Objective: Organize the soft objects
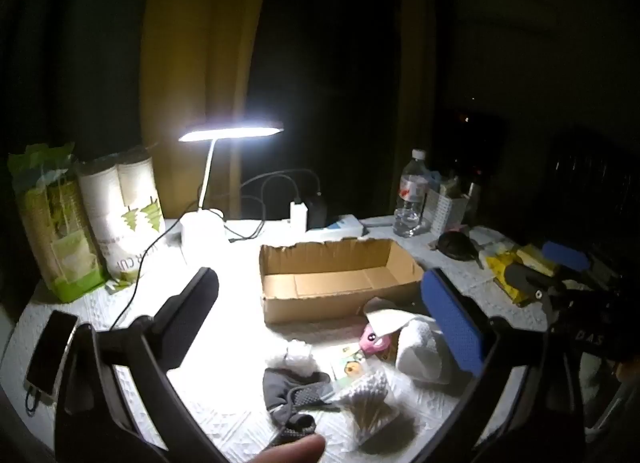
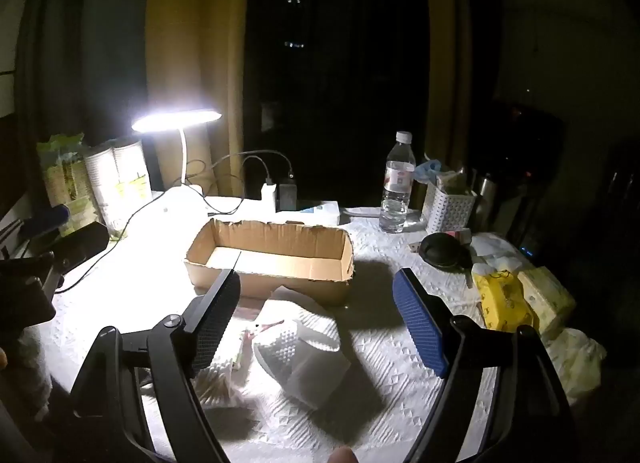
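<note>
An open, empty cardboard box sits mid-table. In front of it lie a white paper-towel roll, a dark grey sock, a bag of cotton swabs, a small pink toy and a crumpled clear plastic piece. My left gripper is open and empty above these things. My right gripper is open and empty, with the towel roll between its fingers below. It also shows at the right of the left wrist view.
A lit desk lamp stands at the back with cables and chargers. Paper cup packs stand at the left, a phone lies near the left edge. A water bottle, white basket, black pouch and yellow tissue packs are at the right.
</note>
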Demonstrator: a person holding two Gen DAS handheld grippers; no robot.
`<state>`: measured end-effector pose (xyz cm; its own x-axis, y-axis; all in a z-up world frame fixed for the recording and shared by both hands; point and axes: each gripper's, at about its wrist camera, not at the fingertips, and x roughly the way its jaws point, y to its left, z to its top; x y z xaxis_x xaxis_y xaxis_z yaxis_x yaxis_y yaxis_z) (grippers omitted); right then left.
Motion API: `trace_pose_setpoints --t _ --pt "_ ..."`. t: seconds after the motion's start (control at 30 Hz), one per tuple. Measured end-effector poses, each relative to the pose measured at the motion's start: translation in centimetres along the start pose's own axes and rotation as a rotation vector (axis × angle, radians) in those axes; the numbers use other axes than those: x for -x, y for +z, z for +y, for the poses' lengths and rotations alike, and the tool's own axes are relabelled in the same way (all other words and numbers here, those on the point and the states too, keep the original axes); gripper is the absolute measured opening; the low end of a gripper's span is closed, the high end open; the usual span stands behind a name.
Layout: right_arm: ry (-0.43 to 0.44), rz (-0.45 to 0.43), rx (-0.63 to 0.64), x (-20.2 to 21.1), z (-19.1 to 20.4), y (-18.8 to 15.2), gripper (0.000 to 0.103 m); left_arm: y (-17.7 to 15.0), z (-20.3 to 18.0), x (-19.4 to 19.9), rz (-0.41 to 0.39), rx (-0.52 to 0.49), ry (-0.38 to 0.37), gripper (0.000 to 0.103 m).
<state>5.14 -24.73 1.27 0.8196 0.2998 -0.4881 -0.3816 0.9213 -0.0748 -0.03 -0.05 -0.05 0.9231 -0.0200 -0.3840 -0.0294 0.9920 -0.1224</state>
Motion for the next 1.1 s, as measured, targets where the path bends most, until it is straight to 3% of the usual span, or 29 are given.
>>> trace_pose_setpoints --t 0.33,0.37,0.43,1.1 --pt "0.012 -0.003 -0.033 0.0 0.0 -0.5 0.082 0.3 -1.5 0.5 0.030 -0.029 -0.073 0.102" --pt "0.020 -0.001 -0.039 0.8 -0.2 -0.1 0.082 0.4 -1.6 0.5 0.031 -0.030 -0.073 0.102" --pt "0.017 0.003 -0.039 0.8 0.1 0.0 0.082 0.5 -0.5 1.3 0.004 0.007 0.008 0.102" --pt "0.029 0.007 -0.045 0.8 -0.2 -0.4 0.082 -0.1 -0.5 1.4 0.016 0.017 -0.023 0.102"
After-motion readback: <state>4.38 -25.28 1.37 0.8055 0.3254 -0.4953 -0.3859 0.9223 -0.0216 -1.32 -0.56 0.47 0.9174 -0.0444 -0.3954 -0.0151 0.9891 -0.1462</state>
